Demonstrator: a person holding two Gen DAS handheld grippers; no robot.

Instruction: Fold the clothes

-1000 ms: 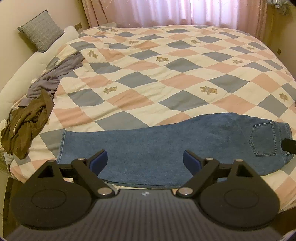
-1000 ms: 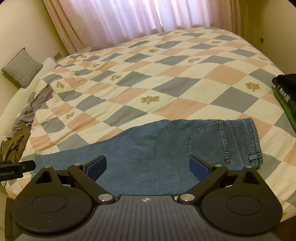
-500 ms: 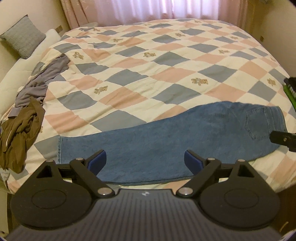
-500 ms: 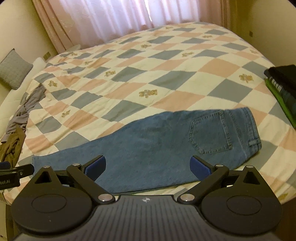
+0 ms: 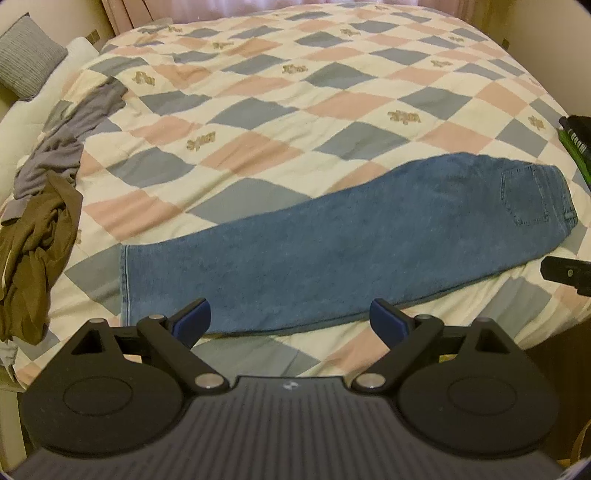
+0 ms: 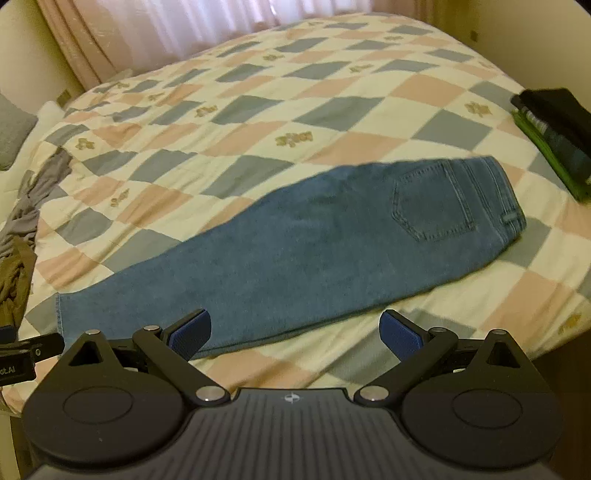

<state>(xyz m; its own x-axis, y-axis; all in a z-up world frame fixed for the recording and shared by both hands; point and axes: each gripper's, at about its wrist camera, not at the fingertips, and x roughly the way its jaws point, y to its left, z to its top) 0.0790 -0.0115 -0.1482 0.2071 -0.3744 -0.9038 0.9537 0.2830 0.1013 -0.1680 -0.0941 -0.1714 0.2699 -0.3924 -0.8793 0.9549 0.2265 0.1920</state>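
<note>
Blue jeans (image 5: 332,251) lie flat on the checked bedspread (image 5: 295,110), folded lengthwise, hem at the left and waist with a back pocket at the right. They also show in the right wrist view (image 6: 295,251). My left gripper (image 5: 290,319) is open and empty, held above the near edge of the legs. My right gripper (image 6: 295,330) is open and empty, held above the bed's front edge, just short of the jeans. Each gripper's tip shows at the edge of the other's view.
A crumpled brown garment (image 5: 33,251) and a grey one (image 5: 62,147) lie at the bed's left edge. A stack of folded dark and green clothes (image 6: 554,136) sits at the right. A grey pillow (image 5: 26,55) is at the far left, and curtains (image 6: 184,26) hang behind the bed.
Both grippers have drawn back and up from the jeans, so more of the bed's front edge shows. The jeans lie where they were. Both stay open.
</note>
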